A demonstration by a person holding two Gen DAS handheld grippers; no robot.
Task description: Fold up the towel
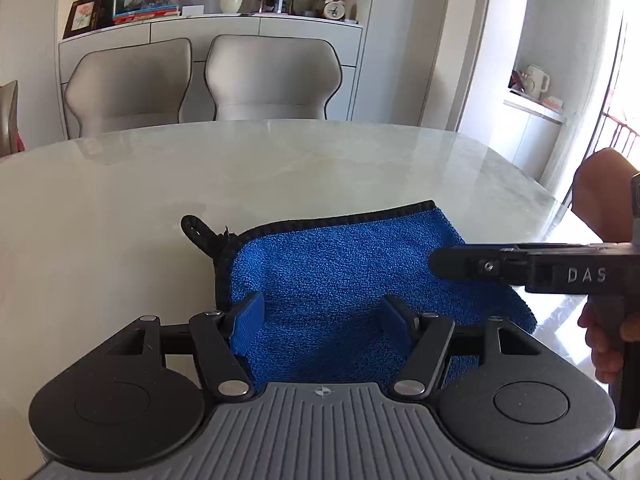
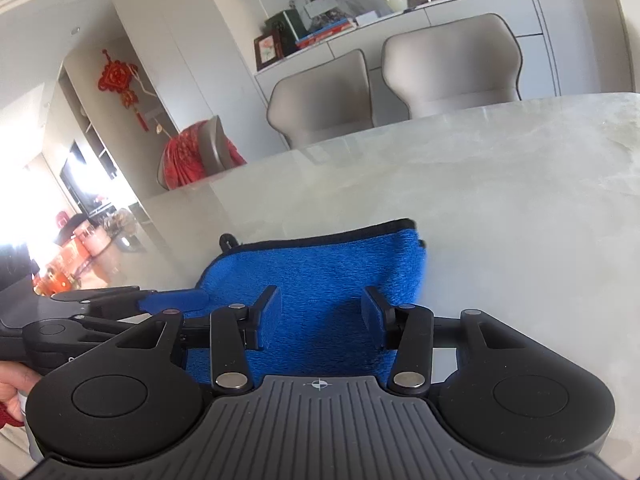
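A blue towel [image 1: 340, 272] with black trim and a black hanging loop [image 1: 196, 230] lies folded on the pale marble table [image 1: 200, 176]. My left gripper [image 1: 322, 316] is open, hovering over the towel's near part, holding nothing. The right gripper reaches in from the right over the towel in the left wrist view [image 1: 472, 266]. In the right wrist view the towel [image 2: 332, 264] lies under my open right gripper [image 2: 320, 308]; the left gripper's blue-padded finger [image 2: 176, 300] shows at the left, over the towel's left edge.
Two beige chairs [image 1: 200, 80] stand at the table's far side. A white sideboard [image 1: 256, 28] with books, a vase and a clock is behind them. The table's right edge [image 1: 552, 204] is close to the towel. A chair with red cloth [image 2: 196, 156] stands left.
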